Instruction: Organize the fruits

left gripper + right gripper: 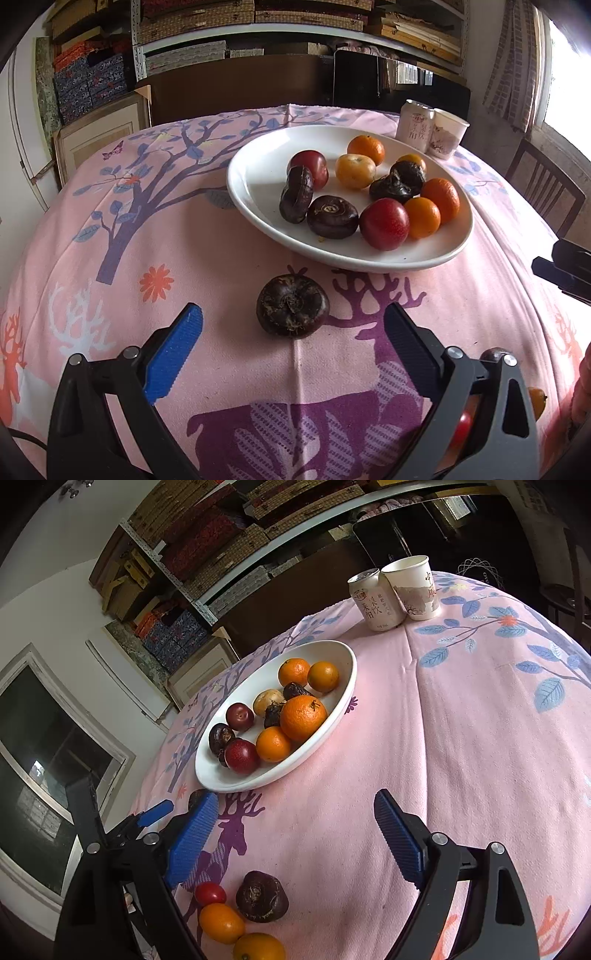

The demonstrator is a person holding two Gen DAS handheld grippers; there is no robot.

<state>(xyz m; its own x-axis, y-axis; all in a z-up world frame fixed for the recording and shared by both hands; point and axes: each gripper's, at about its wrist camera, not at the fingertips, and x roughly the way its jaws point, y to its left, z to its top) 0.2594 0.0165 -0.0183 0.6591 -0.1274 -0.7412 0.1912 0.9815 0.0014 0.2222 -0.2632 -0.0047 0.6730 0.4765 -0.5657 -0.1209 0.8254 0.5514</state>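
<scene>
Left gripper (293, 334) gaped empty | dark round water chestnut (292, 306) near cloth-covered table's (221, 240) front edge; I judged: straddle, close gently | right gripper (295, 834) open, empty.

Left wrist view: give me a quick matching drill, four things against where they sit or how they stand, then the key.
Things:
1. lone water chestnut
2. drink can
3. white plate
4. left gripper

Places or states:
A. beside the paper cup, at the table's far side
B. holding mixed fruit
C. on the pink cloth, just ahead of the open fingers
D. open, nothing between its pads

Pairs: 1-C, 2-A, 3-B, 4-D
</scene>
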